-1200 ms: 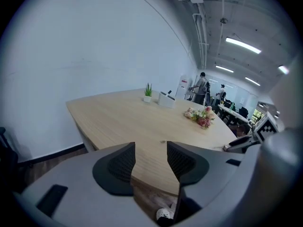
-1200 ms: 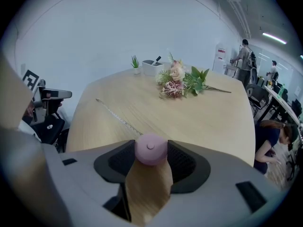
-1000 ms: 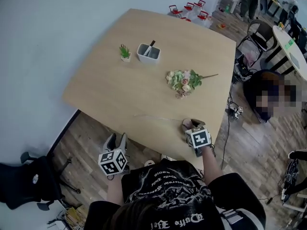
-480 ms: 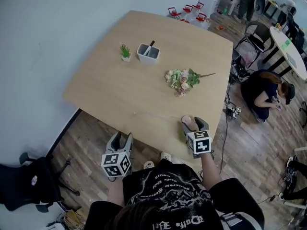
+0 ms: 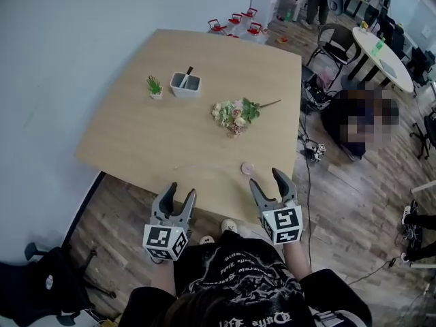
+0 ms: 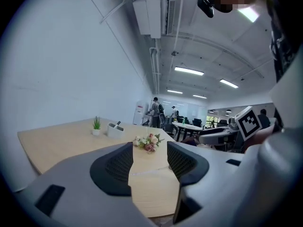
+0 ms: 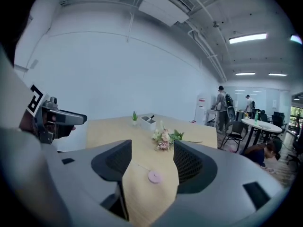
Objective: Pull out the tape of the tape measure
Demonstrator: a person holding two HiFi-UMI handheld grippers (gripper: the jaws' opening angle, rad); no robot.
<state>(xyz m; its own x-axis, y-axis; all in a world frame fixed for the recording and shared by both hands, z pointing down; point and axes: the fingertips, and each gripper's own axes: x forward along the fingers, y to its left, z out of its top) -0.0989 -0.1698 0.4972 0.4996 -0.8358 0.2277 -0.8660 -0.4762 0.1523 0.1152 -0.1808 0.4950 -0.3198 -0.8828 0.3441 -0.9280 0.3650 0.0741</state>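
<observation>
A small round pink tape measure (image 5: 247, 168) lies near the front edge of the wooden table (image 5: 136, 135). Its thin tape (image 5: 208, 167) runs out to the left along the table. The right gripper view shows the pink case (image 7: 154, 176) on the wood just ahead of the jaws, with the tape (image 7: 141, 167) leading off left. My right gripper (image 5: 266, 178) hangs just off the table's front edge, open, with nothing between its pads. My left gripper (image 5: 182, 191) is also off the front edge, to the left, open and empty. The tape (image 6: 149, 170) shows faintly beyond its jaws.
A flower bouquet (image 5: 234, 111) lies mid-table. A white holder (image 5: 185, 84) and a small potted plant (image 5: 154, 86) stand farther back. Small red items (image 5: 235, 24) are behind the far edge. A person (image 5: 354, 118) sits on the floor at the right, near chairs and a round table (image 5: 381, 56).
My right gripper has let go of the pink tape measure, opened and drawn back off the table edge. The case now lies free on the table. The left gripper has risen slightly.
</observation>
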